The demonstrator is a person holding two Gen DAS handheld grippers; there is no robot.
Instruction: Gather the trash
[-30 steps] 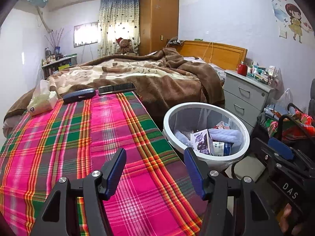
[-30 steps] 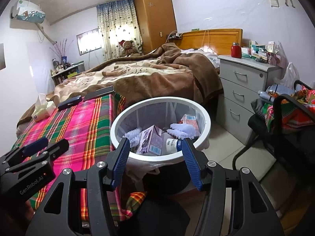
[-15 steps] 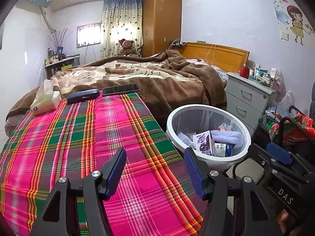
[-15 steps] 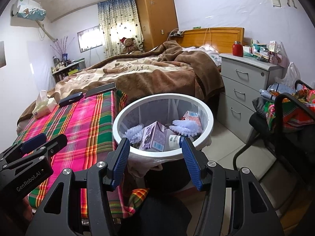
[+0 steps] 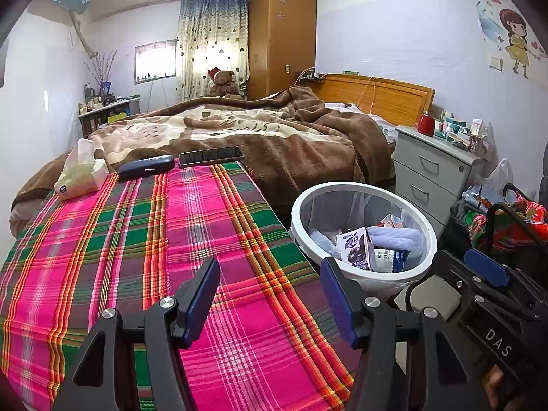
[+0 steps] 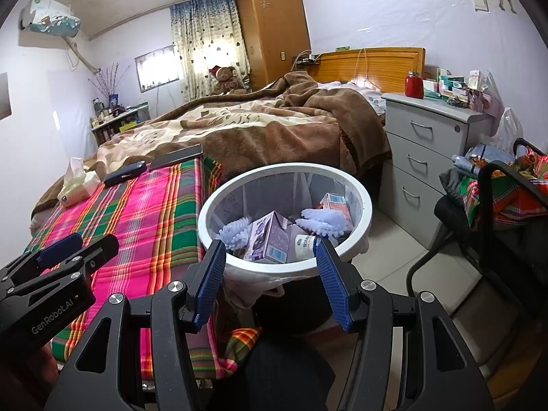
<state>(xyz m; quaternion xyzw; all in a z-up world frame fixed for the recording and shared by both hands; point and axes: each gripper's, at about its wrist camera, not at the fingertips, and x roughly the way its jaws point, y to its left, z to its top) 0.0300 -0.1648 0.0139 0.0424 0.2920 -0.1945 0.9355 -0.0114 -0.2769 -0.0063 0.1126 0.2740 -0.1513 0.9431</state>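
A white-rimmed trash bin (image 6: 363, 205) stands on the floor right of the plaid-covered table (image 5: 137, 239). It holds a purple milk carton (image 6: 269, 236), a small bottle (image 6: 306, 242), a second carton (image 6: 334, 202) and pale gloves (image 6: 323, 221). The bin also shows in the left wrist view (image 5: 430, 239). My right gripper (image 6: 270, 281) is open and empty, just in front of the bin's near rim. My left gripper (image 5: 270, 298) is open and empty, low over the plaid cloth, left of the bin.
A tissue pack (image 5: 80, 174), a dark case (image 5: 145, 167) and a phone (image 5: 210, 156) lie at the table's far edge. A bed with a brown blanket (image 5: 257, 133) lies behind. A grey nightstand (image 6: 428, 150) and a black chair with clothes (image 6: 507, 198) stand to the right.
Both grippers have pulled back and risen slightly, so the bin and table look a little farther off. Both stay open and empty.
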